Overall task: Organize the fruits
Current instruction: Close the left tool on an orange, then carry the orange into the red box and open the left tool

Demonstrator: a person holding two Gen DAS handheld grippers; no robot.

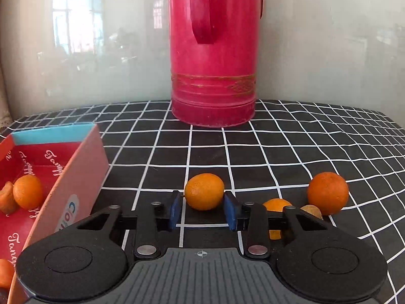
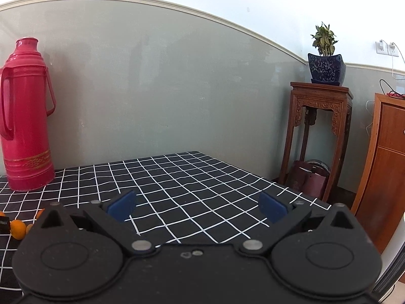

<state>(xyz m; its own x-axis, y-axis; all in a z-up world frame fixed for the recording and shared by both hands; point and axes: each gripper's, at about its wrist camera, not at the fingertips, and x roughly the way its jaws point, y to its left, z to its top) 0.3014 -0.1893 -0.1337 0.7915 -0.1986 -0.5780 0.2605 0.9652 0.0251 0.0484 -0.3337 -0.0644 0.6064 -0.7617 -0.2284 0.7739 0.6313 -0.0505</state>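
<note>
In the left wrist view, my left gripper (image 1: 204, 209) is shut on a small orange fruit (image 1: 204, 191), its blue pads touching both sides, low over the checked tablecloth (image 1: 253, 152). To its right lie another orange fruit (image 1: 327, 192), a part-hidden orange one (image 1: 275, 204) and a small brownish one (image 1: 311, 209). A red cardboard box (image 1: 76, 177) at the left holds several orange fruits (image 1: 27, 191). In the right wrist view, my right gripper (image 2: 197, 209) is open and empty above the cloth; a few fruits (image 2: 18, 229) show at its far left.
A tall red thermos (image 1: 212, 50) stands at the back of the table against the wall, also in the right wrist view (image 2: 25, 116). Off the table's right edge stand a wooden stand (image 2: 319, 136) with a potted plant (image 2: 325, 58) and a cabinet (image 2: 387, 167).
</note>
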